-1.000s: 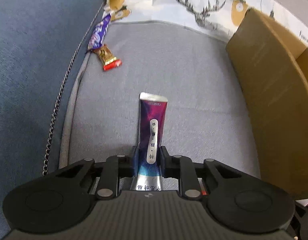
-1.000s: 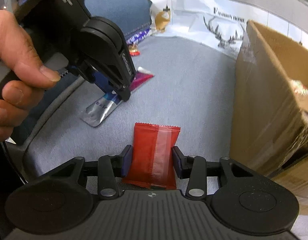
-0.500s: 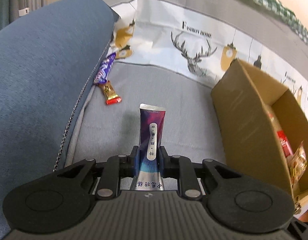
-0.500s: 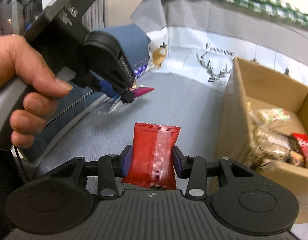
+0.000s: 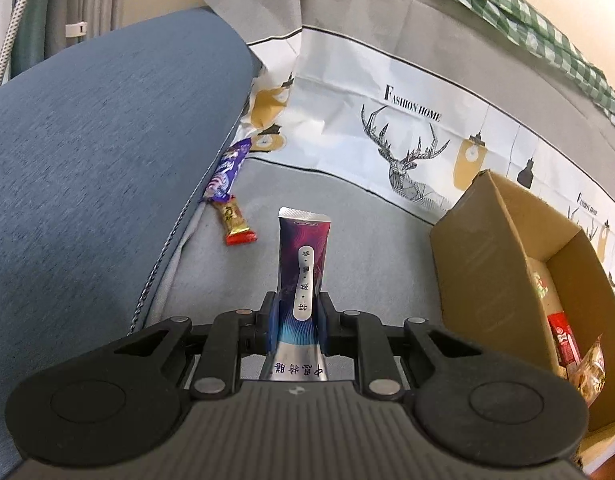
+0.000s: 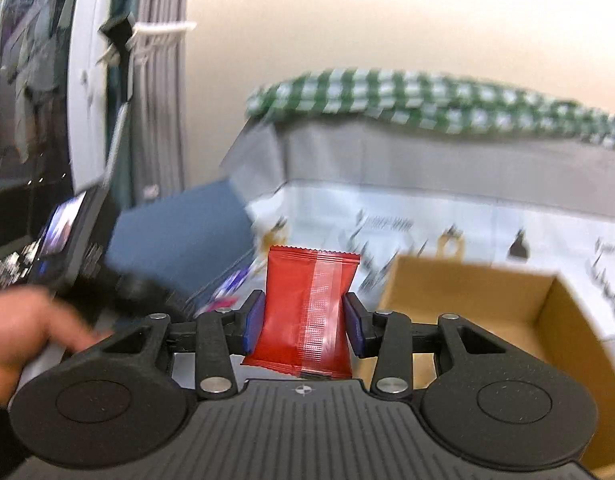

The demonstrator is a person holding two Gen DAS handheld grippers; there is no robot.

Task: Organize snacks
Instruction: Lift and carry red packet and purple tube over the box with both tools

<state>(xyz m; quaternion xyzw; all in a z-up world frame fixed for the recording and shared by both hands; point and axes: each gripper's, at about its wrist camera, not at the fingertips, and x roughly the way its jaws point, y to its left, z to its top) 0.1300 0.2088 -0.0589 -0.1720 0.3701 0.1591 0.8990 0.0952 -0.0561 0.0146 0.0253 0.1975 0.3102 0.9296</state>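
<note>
Snacks are in both grippers and scattered on the sofa. The left gripper [image 5: 297, 322] is clamped narrowly on a purple sachet [image 5: 303, 264], which sticks up between its pads above the grey seat cushion [image 5: 371, 248]. A purple-wrapped candy [image 5: 227, 170] and a gold-and-red candy bar [image 5: 235, 220] lie touching end to end on the cushion, against the blue armrest [image 5: 107, 152]. To the right stands an open cardboard box [image 5: 487, 264] with packets inside. The right gripper [image 6: 303, 322] holds a red packet [image 6: 307, 308] pinched at its middle, upright, raised in front of the box [image 6: 487, 300]; this view is blurred. At its left edge a hand [image 6: 23, 336] grips the handle of the left gripper. A green checked cloth [image 6: 427, 96] lies along the sofa back.
</note>
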